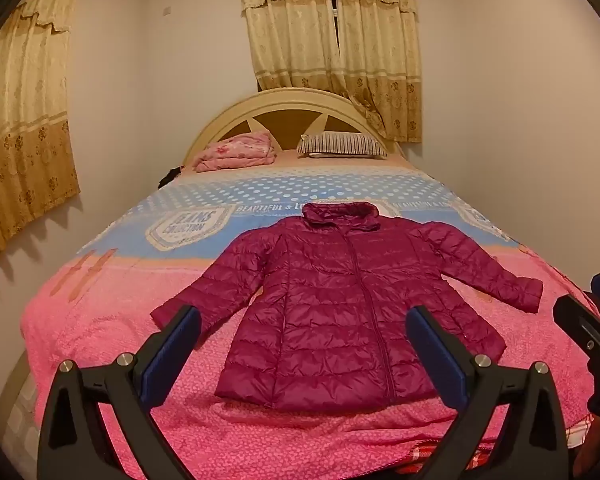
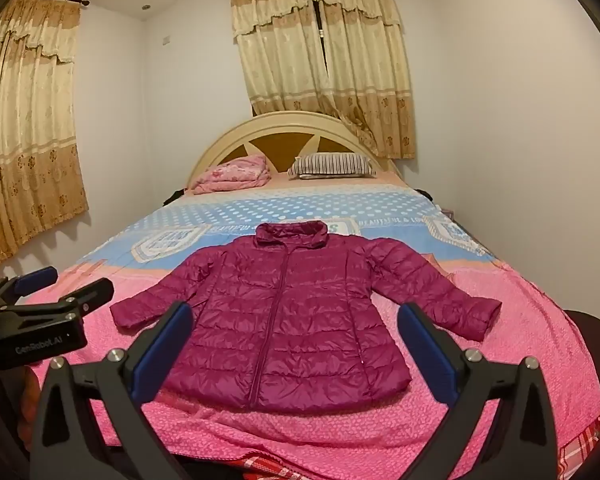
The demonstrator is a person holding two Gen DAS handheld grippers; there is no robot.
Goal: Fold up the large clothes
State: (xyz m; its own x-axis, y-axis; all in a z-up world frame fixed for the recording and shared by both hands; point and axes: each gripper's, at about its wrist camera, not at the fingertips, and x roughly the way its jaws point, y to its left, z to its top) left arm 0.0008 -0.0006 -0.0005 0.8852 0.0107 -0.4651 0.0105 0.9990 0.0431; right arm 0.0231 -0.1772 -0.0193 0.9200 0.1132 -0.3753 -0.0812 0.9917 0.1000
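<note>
— Nearest the left wrist camera, what shows?
— The left gripper (image 1: 302, 344), fingers spread wide and holding nothing, above the pink blanket (image 1: 100, 320). At the right edge sits the right gripper (image 1: 592, 304), seen only in part there.
— And the right wrist view?
— The right gripper (image 2: 296, 340), likewise spread and bare; the left one appears at its left edge, with a printed label on its body.
— Beyond them?
— A magenta puffer jacket (image 1: 340, 312) lies flat on the bed (image 1: 220, 196), zipped, sleeves splayed, collar toward the headboard (image 1: 284, 98). Farther back: a folded pink quilt (image 1: 236, 152), a striped pillow (image 1: 342, 145), curtains (image 1: 332, 40).
</note>
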